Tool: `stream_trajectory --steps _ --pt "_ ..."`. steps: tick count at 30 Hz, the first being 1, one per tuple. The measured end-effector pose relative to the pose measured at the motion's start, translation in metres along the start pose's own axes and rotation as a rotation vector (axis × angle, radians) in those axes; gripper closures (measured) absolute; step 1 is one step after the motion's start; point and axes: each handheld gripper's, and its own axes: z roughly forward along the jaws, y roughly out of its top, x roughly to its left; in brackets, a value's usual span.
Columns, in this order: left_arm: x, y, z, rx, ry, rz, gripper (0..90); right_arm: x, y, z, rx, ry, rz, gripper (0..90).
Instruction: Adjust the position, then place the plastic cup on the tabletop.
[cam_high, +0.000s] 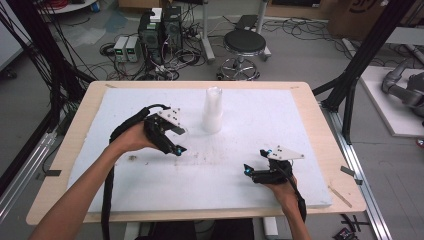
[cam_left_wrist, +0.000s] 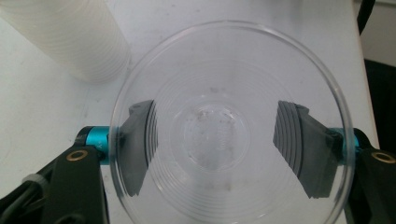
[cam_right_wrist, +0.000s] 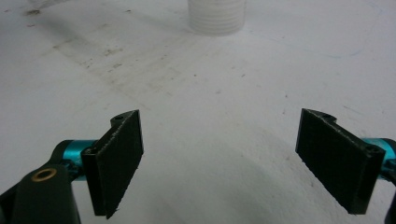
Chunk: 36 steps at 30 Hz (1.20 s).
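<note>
My left gripper (cam_high: 172, 142) is shut on a clear plastic cup (cam_left_wrist: 219, 140), its pads (cam_left_wrist: 140, 140) pressing the cup's two sides. In the left gripper view I look straight into the cup's round mouth, over the white board. A tall stack of translucent white cups (cam_high: 212, 111) stands upright at the board's far middle, just right of that hand; the stack (cam_left_wrist: 70, 37) shows again at upper left. My right gripper (cam_high: 255, 161) hovers low over the near right of the board. This right gripper (cam_right_wrist: 220, 140) is open with nothing between its jaws, and the stack (cam_right_wrist: 216, 16) lies far ahead.
A white foam board (cam_high: 260, 125) covers most of the wooden table (cam_high: 325, 150); it has dark smudges near the middle. Beyond the far edge are a black stool (cam_high: 244, 45), computer boxes (cam_high: 160, 32) and cables on the floor. Black frame posts (cam_high: 350, 80) stand at the right.
</note>
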Motion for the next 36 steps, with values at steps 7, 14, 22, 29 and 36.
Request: stream_trajectory --steps 7,14,22,29,36 --pt "0.001 0.000 0.007 0.042 -0.003 0.000 30.3 -0.002 0.000 0.001 0.011 -0.001 0.023 14.7" --pt "0.000 0.001 0.006 0.044 -0.001 0.001 30.3 -0.003 0.000 0.001 0.007 0.001 0.018 14.7" --pt "0.000 0.001 0.007 0.041 0.007 -0.003 30.3 -0.002 -0.001 0.001 0.009 0.007 0.020 14.7" --pt "0.003 0.002 0.015 0.057 0.001 -0.007 30.3 -0.002 -0.001 0.001 0.009 0.009 0.020 14.8" --pt "0.009 0.003 0.029 0.096 -0.013 -0.012 30.3 -0.002 0.000 0.002 0.017 0.014 0.012 14.7"
